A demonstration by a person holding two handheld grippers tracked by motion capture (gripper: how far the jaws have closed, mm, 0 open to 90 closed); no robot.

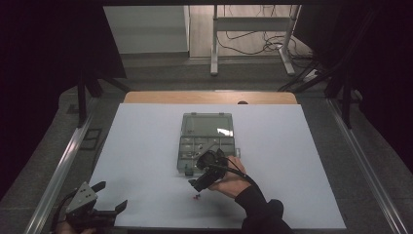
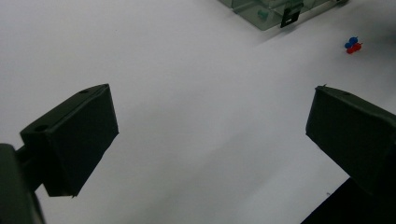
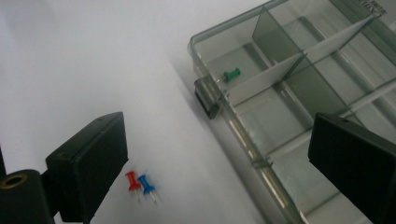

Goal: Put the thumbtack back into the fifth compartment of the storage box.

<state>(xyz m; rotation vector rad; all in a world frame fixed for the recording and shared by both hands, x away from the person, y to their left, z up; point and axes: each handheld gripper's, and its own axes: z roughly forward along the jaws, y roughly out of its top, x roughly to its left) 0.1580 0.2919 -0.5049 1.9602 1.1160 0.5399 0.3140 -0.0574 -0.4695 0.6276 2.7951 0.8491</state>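
Both tongs are spread and empty: our right gripper (image 1: 207, 171) hovers over the near edge of the compartment box (image 3: 299, 112), angled toward the red pin (image 3: 132, 180) and blue pin (image 3: 146, 184) on the white sheet (image 1: 146, 161). We park our left gripper (image 1: 104, 207) at the near left corner, clear of the work. One green pin (image 3: 231, 74) lies in a near compartment.

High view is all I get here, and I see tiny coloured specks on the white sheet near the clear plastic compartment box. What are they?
Observer: Two push pins, a red push pin and a blue push pin, lying side by side on the white sheet.
Operator: Anything inside the box?
Observer: A green push pin lies in a corner compartment of the clear plastic compartment box, beside its dark latch.
Operator: Is the right-hand tool gripping something?
Observer: No, the right gripper has its jaws wide apart, holding nothing.
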